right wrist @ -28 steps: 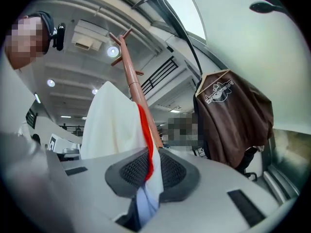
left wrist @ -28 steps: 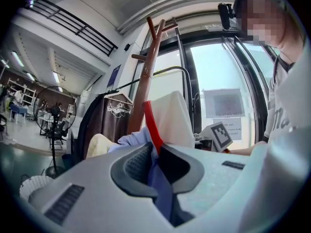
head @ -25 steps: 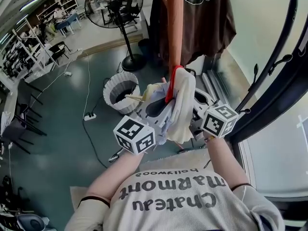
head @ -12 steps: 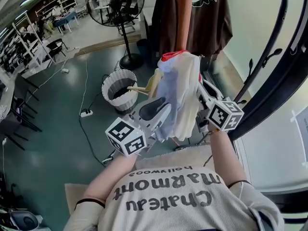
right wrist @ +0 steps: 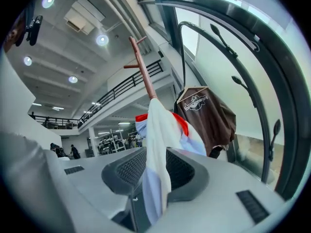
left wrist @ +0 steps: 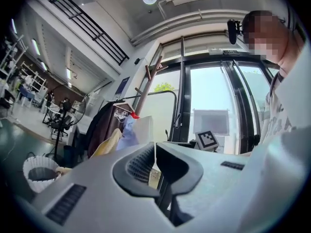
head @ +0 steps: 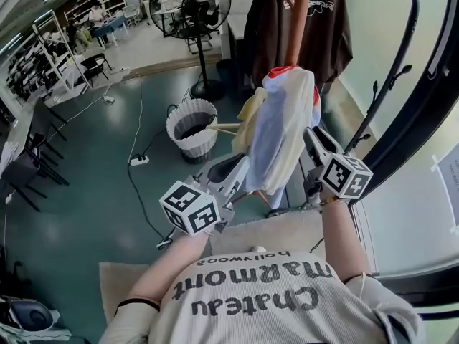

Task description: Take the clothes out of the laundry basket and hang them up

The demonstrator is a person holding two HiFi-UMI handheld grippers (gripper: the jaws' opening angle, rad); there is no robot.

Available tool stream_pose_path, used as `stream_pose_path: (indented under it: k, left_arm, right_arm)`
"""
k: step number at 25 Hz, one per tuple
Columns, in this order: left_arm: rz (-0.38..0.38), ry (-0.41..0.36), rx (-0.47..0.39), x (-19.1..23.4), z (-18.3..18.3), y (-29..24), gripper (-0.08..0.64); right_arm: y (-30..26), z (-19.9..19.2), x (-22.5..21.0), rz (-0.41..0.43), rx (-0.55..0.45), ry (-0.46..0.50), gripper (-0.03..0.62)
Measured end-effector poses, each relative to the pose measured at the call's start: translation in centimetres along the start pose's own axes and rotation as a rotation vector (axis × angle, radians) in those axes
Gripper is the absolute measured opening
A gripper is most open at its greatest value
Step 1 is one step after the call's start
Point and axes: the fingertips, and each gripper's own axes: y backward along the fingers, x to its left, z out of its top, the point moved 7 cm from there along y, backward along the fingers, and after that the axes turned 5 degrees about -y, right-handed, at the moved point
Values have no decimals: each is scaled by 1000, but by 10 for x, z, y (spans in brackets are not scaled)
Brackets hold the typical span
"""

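Note:
A white, pale-blue and red garment (head: 283, 127) hangs against the wooden pole of the coat stand (head: 300, 6). My right gripper (head: 310, 138) is at its right edge. In the right gripper view the cloth (right wrist: 158, 144) runs down between the jaws of the right gripper (right wrist: 155, 166). These jaws have just been opening and stand apart, loose around the cloth. My left gripper (head: 240, 165) sits lower left of the garment and apart from it. In its own view the left gripper (left wrist: 155, 154) is shut with nothing between the pads.
A white laundry basket (head: 192, 129) stands on the green floor behind the garment. A brown T-shirt (head: 308, 20) hangs on a hanger beyond the pole. A floor fan (head: 204, 27), a power strip (head: 138, 160) and a black curved rack (head: 401, 84) are nearby. A beige mat (head: 280, 231) lies underfoot.
The garment has gone up along the pole and now hangs from it. The left gripper has let go of the cloth and drawn back to the lower left. The right gripper stays at the cloth.

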Motion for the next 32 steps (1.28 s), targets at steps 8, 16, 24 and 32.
stream_pose_path:
  k: [8, 16, 24, 32]
  left_arm:
    - [170, -44, -25, -41, 6, 89, 14]
    - [285, -4, -57, -73, -6, 146, 9]
    - [349, -18, -61, -130, 4, 176, 9]
    - [424, 10, -67, -198, -26, 182, 9]
  right_arm:
    - [54, -50, 84, 13, 125, -81, 69]
    - [107, -67, 144, 82, 92, 75, 55]
    - [155, -52, 156, 137, 51, 87, 55]
    - [224, -74, 121, 143, 131, 68, 55]
